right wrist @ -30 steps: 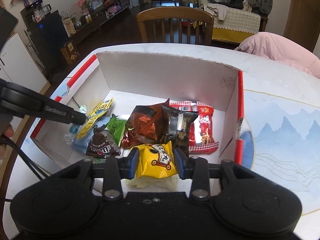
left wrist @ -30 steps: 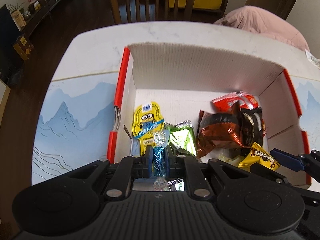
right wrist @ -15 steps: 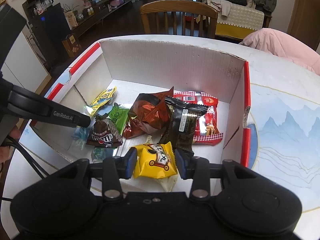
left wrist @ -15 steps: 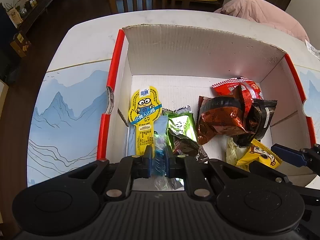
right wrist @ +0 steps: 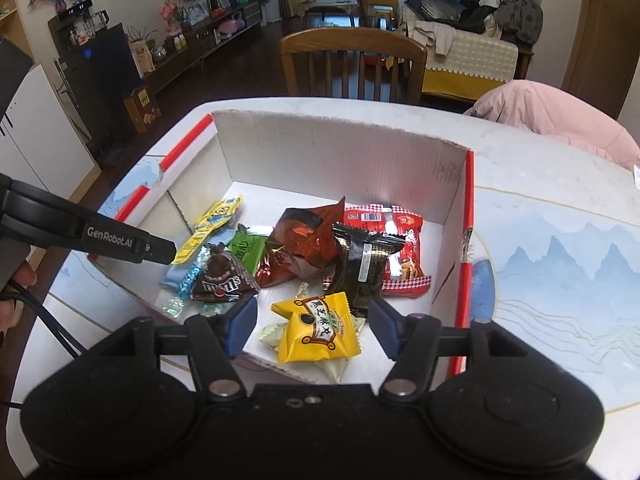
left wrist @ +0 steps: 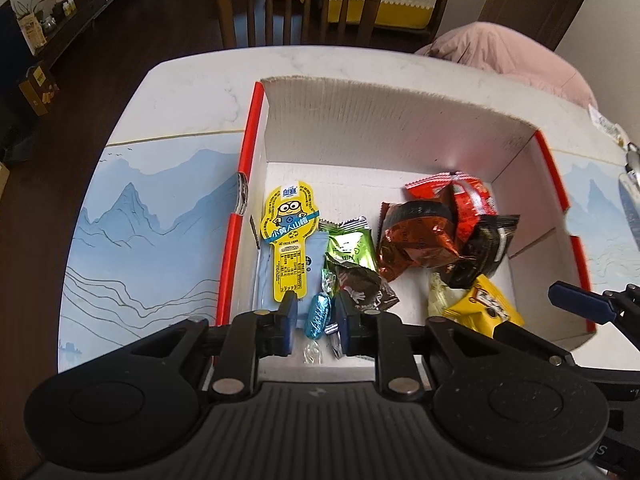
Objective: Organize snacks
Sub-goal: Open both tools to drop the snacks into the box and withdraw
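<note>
A white cardboard box with red edges (left wrist: 248, 152) (right wrist: 466, 216) holds several snacks. My left gripper (left wrist: 314, 320) is open over the box's near left corner; a blue foil candy (left wrist: 317, 316) lies loose between its fingers. My right gripper (right wrist: 312, 326) is open; the yellow snack packet (right wrist: 318, 330) lies on the box floor between its fingers. Also in the box are a yellow Minion packet (left wrist: 290, 228), a green packet (left wrist: 350, 244), a brown M&M's bag (right wrist: 222, 278), a copper foil bag (left wrist: 416, 244), a black packet (right wrist: 362, 262) and a red packet (right wrist: 394, 224).
The box sits on a white table with a blue mountain-print mat (left wrist: 148, 248) (right wrist: 560, 280). A wooden chair (left wrist: 298, 4) stands at the far side. A pink cushion (left wrist: 508, 56) lies at the back right. My left gripper's finger (right wrist: 132, 244) reaches into the box in the right wrist view.
Both grippers opened. The left let go of the blue candy, the right let go of the yellow packet, and both snacks now lie in the box. Both grippers pulled back slightly.
</note>
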Demonstrator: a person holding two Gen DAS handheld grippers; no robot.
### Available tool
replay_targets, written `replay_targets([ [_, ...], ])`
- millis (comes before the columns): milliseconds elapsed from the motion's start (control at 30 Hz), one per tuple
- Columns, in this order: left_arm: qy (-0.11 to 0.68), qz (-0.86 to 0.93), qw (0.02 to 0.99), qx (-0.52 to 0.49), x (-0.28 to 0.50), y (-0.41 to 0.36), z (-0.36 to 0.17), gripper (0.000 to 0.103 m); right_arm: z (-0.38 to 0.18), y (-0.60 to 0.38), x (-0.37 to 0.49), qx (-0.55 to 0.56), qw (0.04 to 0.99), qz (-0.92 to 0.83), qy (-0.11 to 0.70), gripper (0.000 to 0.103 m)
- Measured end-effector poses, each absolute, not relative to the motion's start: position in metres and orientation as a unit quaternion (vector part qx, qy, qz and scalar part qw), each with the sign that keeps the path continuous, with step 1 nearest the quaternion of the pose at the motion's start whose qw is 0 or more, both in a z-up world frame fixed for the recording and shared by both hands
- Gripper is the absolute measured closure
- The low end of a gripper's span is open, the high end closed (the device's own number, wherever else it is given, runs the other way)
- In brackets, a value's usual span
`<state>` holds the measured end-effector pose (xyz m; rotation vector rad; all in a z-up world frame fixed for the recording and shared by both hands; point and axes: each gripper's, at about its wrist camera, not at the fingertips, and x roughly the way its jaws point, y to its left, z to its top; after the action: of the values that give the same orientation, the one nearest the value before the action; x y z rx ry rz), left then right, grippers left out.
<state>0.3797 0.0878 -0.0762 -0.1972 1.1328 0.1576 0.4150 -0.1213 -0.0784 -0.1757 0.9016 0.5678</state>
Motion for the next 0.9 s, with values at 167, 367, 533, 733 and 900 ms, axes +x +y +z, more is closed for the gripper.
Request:
replay_targets([
  [167,0.515,0.069,0.849,-0.096,0.364,0.086,-0.062,0.077,-0.064,-0.125,0.402,-0.078,0.867,0.271,0.41,0.024],
  [367,0.492,0.061,0.863,-0.096,0.342,0.085,-0.046,0.077,-0.045,-0.13,0.384,-0.065,0.878,0.281,0.381,0.019],
  [533,0.469,0.05,0.876,-0.098,0.322,0.083,-0.033,0.076,-0.031,-0.135,0.367,-0.059,0.886,0.286,0.361,0.01],
  [733,0.456,0.025,0.883,-0.106,0.299,0.08,-0.023,0.076,-0.023,-0.144,0.352,-0.041,0.892,0.285,0.349,0.008],
  [900,0.446,0.004,0.888,-0.113,0.278,0.078,-0.018,0.076,-0.02,-0.151,0.335,-0.034,0.895,0.29,0.336,0.001],
])
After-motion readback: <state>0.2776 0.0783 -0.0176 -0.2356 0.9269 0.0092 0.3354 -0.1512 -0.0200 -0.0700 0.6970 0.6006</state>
